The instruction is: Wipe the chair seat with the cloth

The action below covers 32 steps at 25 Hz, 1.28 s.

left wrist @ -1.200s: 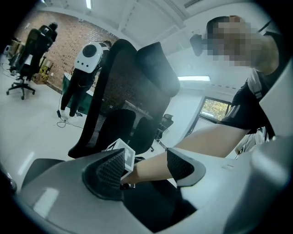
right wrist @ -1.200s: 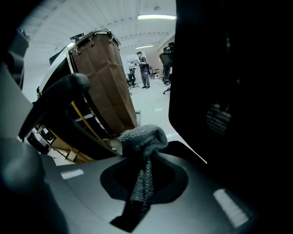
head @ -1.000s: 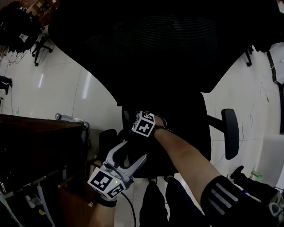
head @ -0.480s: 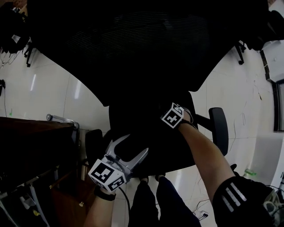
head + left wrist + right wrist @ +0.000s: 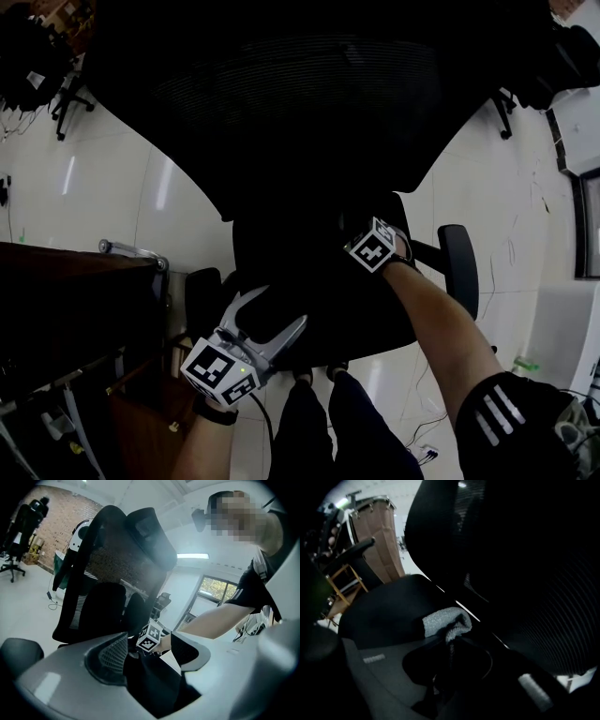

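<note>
A pale glossy floor (image 5: 141, 187) lay under a black chair (image 5: 309, 103), whose mesh back filled the top of the head view. Below it, at frame centre, the dark seat (image 5: 309, 281) was hard to read.

The right claw (image 5: 450, 651) was clenched on the cloth (image 5: 443, 620). In its own view, a pale, nubbly fold bulged out above the jaws at frame centre and lay against the rear of the seat, near the back.

The left claw (image 5: 270, 309) sat in the lower left of the head view by the seat's front edge, jaws spread and nothing between them.

The cloth looked soft, light and limp, so it would probably bunch rather than push. A grip at its gathered middle, as here, with a loose fold pressed flat on the seat, seemed best.
</note>
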Each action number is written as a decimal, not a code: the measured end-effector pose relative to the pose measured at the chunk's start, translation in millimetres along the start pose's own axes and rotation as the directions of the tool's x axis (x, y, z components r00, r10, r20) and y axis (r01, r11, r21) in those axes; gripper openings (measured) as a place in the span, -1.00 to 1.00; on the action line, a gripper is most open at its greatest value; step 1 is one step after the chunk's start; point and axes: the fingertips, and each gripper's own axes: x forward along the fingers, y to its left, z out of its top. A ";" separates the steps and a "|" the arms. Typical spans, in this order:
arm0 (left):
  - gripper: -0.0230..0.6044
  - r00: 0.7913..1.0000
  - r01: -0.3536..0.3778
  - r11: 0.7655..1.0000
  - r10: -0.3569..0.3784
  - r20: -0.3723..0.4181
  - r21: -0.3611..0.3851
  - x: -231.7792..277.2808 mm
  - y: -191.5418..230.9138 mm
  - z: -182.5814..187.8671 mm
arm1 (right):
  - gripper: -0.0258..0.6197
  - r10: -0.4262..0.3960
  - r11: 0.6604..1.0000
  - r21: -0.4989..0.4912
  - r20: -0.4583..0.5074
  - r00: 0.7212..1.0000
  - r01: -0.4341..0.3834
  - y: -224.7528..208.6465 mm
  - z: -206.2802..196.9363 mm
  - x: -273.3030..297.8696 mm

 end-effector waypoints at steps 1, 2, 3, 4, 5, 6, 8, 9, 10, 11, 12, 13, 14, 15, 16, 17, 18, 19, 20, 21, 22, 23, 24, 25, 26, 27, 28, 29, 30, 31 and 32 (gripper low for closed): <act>0.07 1.000 -0.011 1.000 0.011 0.001 0.003 -7.9 2.3 0.9 | -0.82 0.050 0.999 0.001 0.040 0.998 -0.050 22.9 20.9 3.5; 0.07 1.000 -0.024 1.000 0.024 0.002 0.005 -15.8 5.3 1.3 | -0.82 0.096 0.995 -0.006 0.075 0.993 -0.096 47.8 42.3 7.2; 0.07 0.999 -0.038 0.999 0.038 0.004 0.004 -23.5 8.7 1.4 | -0.82 0.140 0.990 -0.023 0.101 0.985 -0.138 74.0 63.2 10.9; 0.07 0.999 -0.053 0.999 0.053 0.006 0.001 -30.7 12.3 1.2 | -0.82 0.183 0.983 -0.042 0.120 0.976 -0.179 101.0 82.2 14.9; 0.07 0.998 -0.066 0.998 0.066 0.007 -0.004 -37.3 15.7 0.7 | -0.82 0.224 0.974 -0.061 0.130 0.966 -0.218 127.7 98.5 19.4; 0.07 0.997 -0.078 0.997 0.078 0.009 -0.010 -43.2 18.5 0.0 | -0.82 0.262 0.964 -0.079 0.137 0.955 -0.254 153.4 111.9 23.7; 0.07 0.995 -0.095 0.995 0.095 0.012 -0.017 -53.1 21.8 -2.7 | -0.82 0.327 0.942 -0.124 0.134 0.935 -0.312 200.0 128.5 31.4; 0.07 0.995 -0.100 0.995 0.101 0.014 -0.019 -57.4 22.4 -4.6 | -0.82 0.349 0.932 -0.150 0.122 0.929 -0.330 219.4 131.0 35.4; 0.07 0.994 -0.103 0.994 0.104 0.015 -0.021 -61.2 22.6 -6.7 | -0.82 0.364 0.923 -0.175 0.105 0.926 -0.343 235.8 130.5 39.8; 0.06 0.994 -0.105 0.994 0.106 0.015 -0.022 -64.5 22.2 -9.1 | -0.82 0.373 0.915 -0.196 0.087 0.924 -0.351 248.4 127.7 44.2; 0.06 0.994 -0.106 0.994 0.107 0.015 -0.023 -66.8 21.6 -11.5 | -0.82 0.376 0.911 -0.212 0.075 0.923 -0.354 256.4 123.7 48.1; 0.06 0.994 -0.106 0.994 0.107 0.014 -0.022 -67.7 21.1 -13.8 | -0.82 0.375 0.910 -0.219 0.073 0.924 -0.352 258.7 119.7 50.7; 0.06 0.994 -0.105 0.994 0.105 0.012 -0.021 -67.0 20.6 -15.6 | -0.82 0.367 0.914 -0.218 0.080 0.927 -0.343 255.1 115.9 51.9; 0.06 0.995 -0.102 0.995 0.102 0.010 -0.021 -65.0 20.2 -17.1 | -0.82 0.352 0.920 -0.214 0.086 0.932 -0.328 247.1 110.7 52.4; 0.06 0.995 -0.099 0.995 0.099 0.007 -0.021 -62.4 19.5 -18.3 | -0.82 0.331 0.928 -0.211 0.083 0.940 -0.309 236.6 102.6 52.7; 0.06 0.996 -0.094 0.995 0.094 0.005 -0.022 -59.6 18.1 -19.0 | -0.82 0.308 0.934 -0.210 0.067 0.949 -0.288 225.3 90.7 52.4; 0.06 0.996 -0.089 0.996 0.089 0.003 -0.024 -56.7 15.7 -19.3 | -0.82 0.284 0.940 -0.210 0.044 0.958 -0.269 213.2 75.2 51.3; 0.06 0.997 -0.083 0.996 0.083 0.001 -0.025 -53.2 12.5 -19.0 | -0.82 0.257 0.947 -0.206 0.017 0.966 -0.248 199.3 56.9 49.0; 0.06 0.997 -0.075 0.997 0.075 0.000 -0.026 -48.9 8.6 -18.4 | -0.82 0.227 0.954 -0.197 -0.010 0.974 -0.225 183.1 37.0 45.1; 0.06 0.998 -0.066 0.997 0.066 -0.001 -0.026 -43.7 4.3 -17.7 | -0.82 0.197 0.963 -0.181 -0.034 0.980 -0.200 165.2 16.6 39.3; 0.06 0.999 -0.054 0.998 0.054 -0.004 -0.026 -37.6 -0.8 -17.6 | -0.82 0.169 0.972 -0.157 -0.051 0.984 -0.175 146.6 -3.5 32.0; 0.06 0.999 -0.040 0.999 0.040 -0.010 -0.027 -31.1 -6.7 -18.5 | -0.82 0.142 0.981 -0.122 -0.064 0.988 -0.149 128.2 -23.5 23.7; 0.06 1.000 -0.023 0.999 0.022 -0.019 -0.028 -24.3 -13.7 -20.4 | -0.82 0.115 0.989 -0.081 -0.074 0.991 -0.121 110.4 -43.5 14.5; 0.06 1.000 -0.004 1.000 0.004 -0.029 -0.028 -17.4 -21.3 -23.1 | -0.82 0.088 0.995 -0.045 -0.086 0.992 -0.092 93.7 -63.2 4.6; 0.06 0.999 0.014 1.000 -0.015 -0.039 -0.026 -10.7 -28.9 -25.8 | -0.82 0.062 0.998 -0.016 -0.100 0.993 -0.063 78.4 -81.8 -5.3; 0.06 0.998 0.030 0.999 -0.031 -0.048 -0.024 -4.8 -36.0 -28.3 | -0.82 0.037 0.999 0.004 -0.115 0.993 -0.037 65.0 -98.5 -14.9; 0.06 0.998 0.044 0.999 -0.045 -0.054 -0.024 0.3 -42.5 -30.6 | -0.82 0.017 1.000 0.015 -0.126 0.992 -0.015 54.2 -111.6 -23.6; 0.06 0.997 0.056 0.998 -0.057 -0.056 -0.024 4.4 -48.2 -33.1 | -0.82 0.003 1.000 0.021 -0.129 0.992 0.000 46.0 -120.9 -30.9; 0.06 0.996 0.066 0.998 -0.067 -0.056 -0.024 7.6 -52.8 -35.5 | -0.82 -0.010 1.000 0.028 -0.132 0.991 0.014 39.3 -127.5 -36.9; 0.06 0.996 0.072 0.997 -0.073 -0.056 -0.023 10.0 -56.0 -37.1 | -0.82 -0.024 0.999 0.035 -0.140 0.990 0.029 33.6 -132.6 -41.7; 0.06 0.996 0.073 0.997 -0.074 -0.056 -0.023 11.6 -58.2 -37.2 | -0.82 -0.037 0.998 0.043 -0.150 0.988 0.044 29.0 -136.1 -45.1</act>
